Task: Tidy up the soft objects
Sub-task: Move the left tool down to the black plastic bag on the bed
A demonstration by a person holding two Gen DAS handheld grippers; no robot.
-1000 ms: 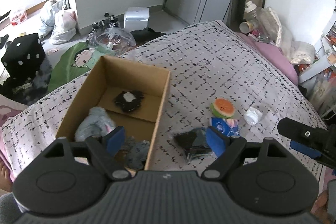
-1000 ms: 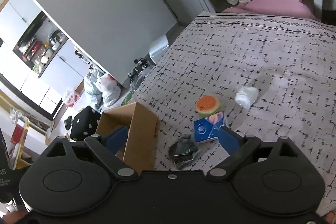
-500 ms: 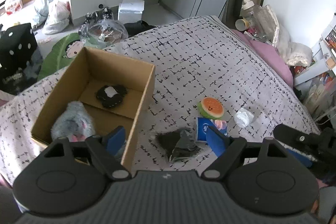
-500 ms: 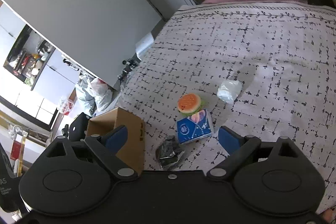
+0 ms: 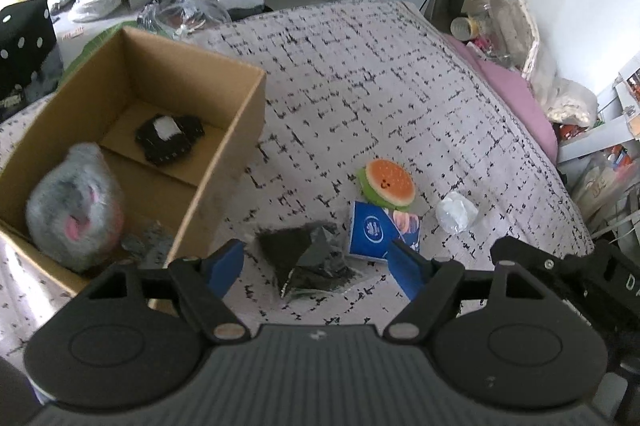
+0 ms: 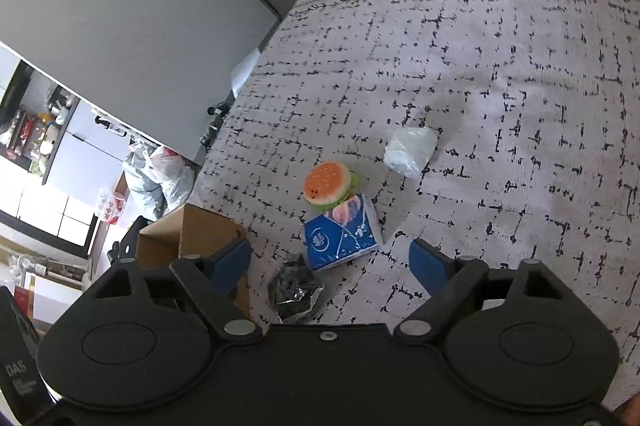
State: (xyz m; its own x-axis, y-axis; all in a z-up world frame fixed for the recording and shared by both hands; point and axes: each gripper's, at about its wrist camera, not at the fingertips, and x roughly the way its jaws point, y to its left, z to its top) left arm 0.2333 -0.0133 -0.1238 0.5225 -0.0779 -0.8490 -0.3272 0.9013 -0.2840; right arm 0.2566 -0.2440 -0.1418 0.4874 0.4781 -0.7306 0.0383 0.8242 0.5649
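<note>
A bed w/ a grey sheet printed in black dashes is seen from both wrist cams. A cardboard box is set on the bed's left part; inside it a grey-and-pink plush toy is lodged at the near left corner, and a black pouch w/ a white patch is laid on the box floor further back.

On the sheet, right of the box, four loose items are grouped: a black foil packet nearest the box, a blue tissue pack just beside it, a burger-shaped plush touching the pack's far edge, and a crumpled white plastic wrapper a bit apart to the right.

The left tongs are held above the foil packet, blue pads apart w/ the packet framed between them but not pressed; the jaws have just been closing a little. The right tongs are likewise spread, nothing clamped, the tissue pack and foil packet lying between and ahead of the pads; these jaws have also just been closing. Part of the right tongs' black body is visible at the lower right of the left cam
</note>
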